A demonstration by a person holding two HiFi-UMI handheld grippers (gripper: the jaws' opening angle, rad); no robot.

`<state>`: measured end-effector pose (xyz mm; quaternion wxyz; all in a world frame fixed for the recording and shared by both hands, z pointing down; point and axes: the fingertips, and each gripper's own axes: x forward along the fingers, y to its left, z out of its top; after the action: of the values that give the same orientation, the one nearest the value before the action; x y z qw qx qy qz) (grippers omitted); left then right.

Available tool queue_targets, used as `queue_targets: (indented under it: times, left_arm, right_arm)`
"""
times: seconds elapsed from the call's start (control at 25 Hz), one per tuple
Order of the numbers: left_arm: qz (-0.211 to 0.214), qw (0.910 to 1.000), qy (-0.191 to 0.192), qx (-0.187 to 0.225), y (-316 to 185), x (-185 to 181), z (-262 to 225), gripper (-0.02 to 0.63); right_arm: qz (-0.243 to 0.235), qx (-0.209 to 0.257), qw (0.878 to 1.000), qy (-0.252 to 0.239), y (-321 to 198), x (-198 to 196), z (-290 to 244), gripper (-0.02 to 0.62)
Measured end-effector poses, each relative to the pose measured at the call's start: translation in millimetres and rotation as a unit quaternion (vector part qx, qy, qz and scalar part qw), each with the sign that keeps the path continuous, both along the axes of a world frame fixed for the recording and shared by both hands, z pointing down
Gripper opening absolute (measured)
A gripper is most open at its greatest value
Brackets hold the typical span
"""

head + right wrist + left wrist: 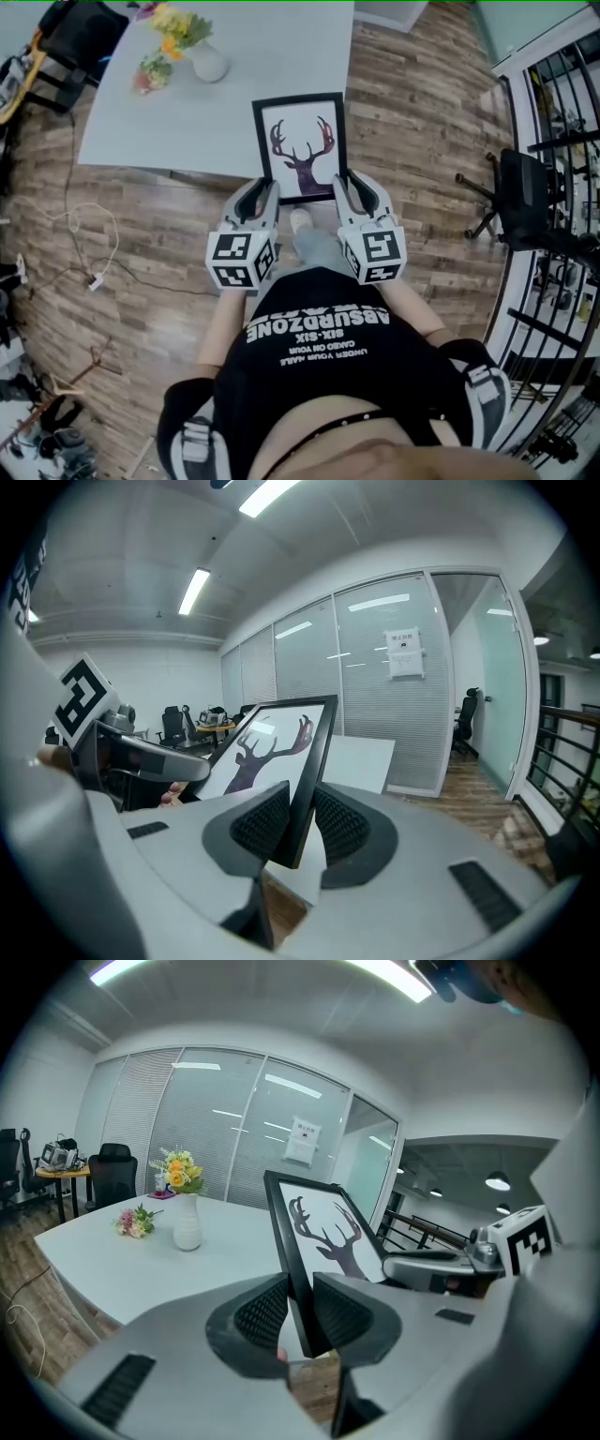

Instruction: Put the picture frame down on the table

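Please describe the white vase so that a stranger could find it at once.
Start from the large pale grey table. Near its left end stands the white vase. Unlike the small pink bouquet lying beside it, it is upright and holds yellow and orange flowers.

Vase [208,64] with flowers [178,26], small bouquet [152,73] beside; black chair [520,192] right.

My left gripper [263,190] and right gripper [348,185] clamp the deer picture frame [302,145] by its lower corners; ahead of both lies the grey table [281,56], a flower vase [207,63] well beyond the left one.
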<state>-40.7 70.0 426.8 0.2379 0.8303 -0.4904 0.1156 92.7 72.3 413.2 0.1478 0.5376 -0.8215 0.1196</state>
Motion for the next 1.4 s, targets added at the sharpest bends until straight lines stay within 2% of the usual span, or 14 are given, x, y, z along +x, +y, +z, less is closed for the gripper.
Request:
queue_targets:
  times: [0.56,1.4]
  left_arm:
    - [-0.022,0.9997,-0.007,-0.007,-67,-4,4,0.095]
    - [-0.035,0.9983,-0.012,-0.046,-137,-15,41,0.097]
  right_arm:
    - [-0.024,0.000,1.000,-0.006,-74,-4,5,0.095]
    - [-0.043,-0.041,0.998,0.003,-152,-16,40,0.095]
